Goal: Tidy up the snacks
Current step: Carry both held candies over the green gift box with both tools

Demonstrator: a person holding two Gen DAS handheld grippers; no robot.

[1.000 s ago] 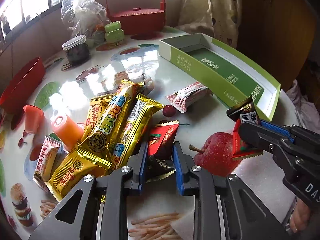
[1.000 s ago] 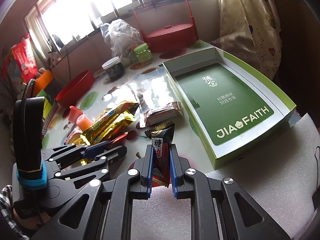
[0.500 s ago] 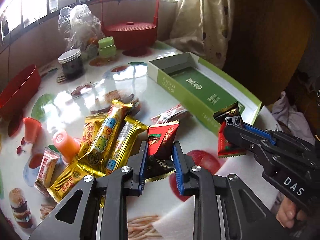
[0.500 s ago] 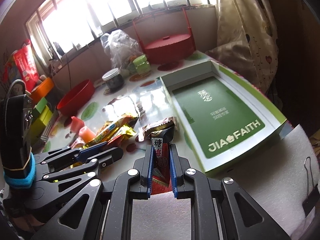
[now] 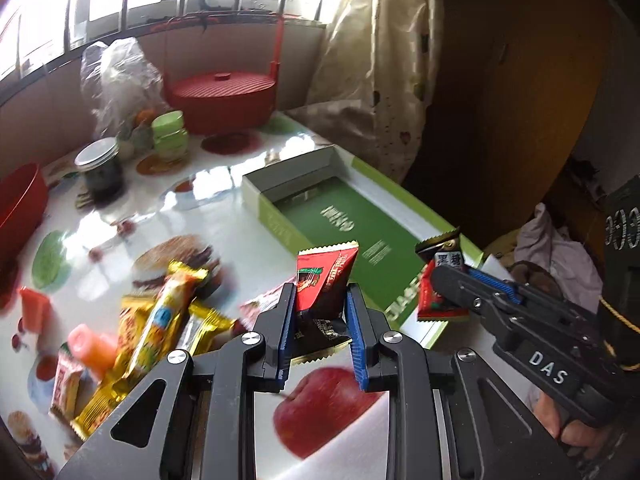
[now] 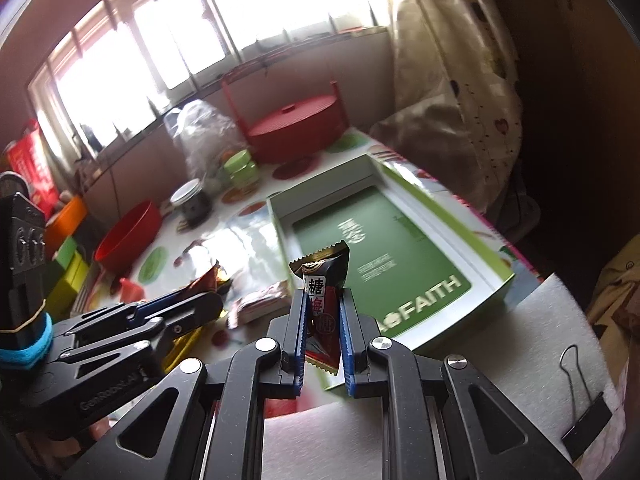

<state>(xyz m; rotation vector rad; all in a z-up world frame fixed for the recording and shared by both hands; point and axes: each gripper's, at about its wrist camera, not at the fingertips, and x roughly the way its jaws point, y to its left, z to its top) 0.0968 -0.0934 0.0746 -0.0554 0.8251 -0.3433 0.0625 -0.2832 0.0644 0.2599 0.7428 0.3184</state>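
Note:
My left gripper (image 5: pixel 320 312) is shut on a red and black snack packet (image 5: pixel 325 280) and holds it above the table, just short of the near corner of the open green box (image 5: pixel 360 224). My right gripper (image 6: pixel 323 312) is shut on a black and red candy packet (image 6: pixel 322 284), raised near the box's front edge (image 6: pixel 420 312). The box's green floor holds nothing that I can see. A pile of yellow snack bars (image 5: pixel 160 320) and an orange jelly cup (image 5: pixel 90 346) lie on the table at the left. The right gripper also shows in the left wrist view (image 5: pixel 444 280).
A red lidded basket (image 5: pixel 222 94), a plastic bag (image 5: pixel 116 76), a green jar (image 5: pixel 170 134), a dark glass jar (image 5: pixel 100 168) and a red bowl (image 5: pixel 20 200) stand at the table's back and left. A white foam sheet (image 6: pixel 480 344) and a binder clip (image 6: pixel 580 400) lie at the near right.
Both grippers have risen and moved toward the green box, each with its packet. The snack pile has dropped behind to the left.

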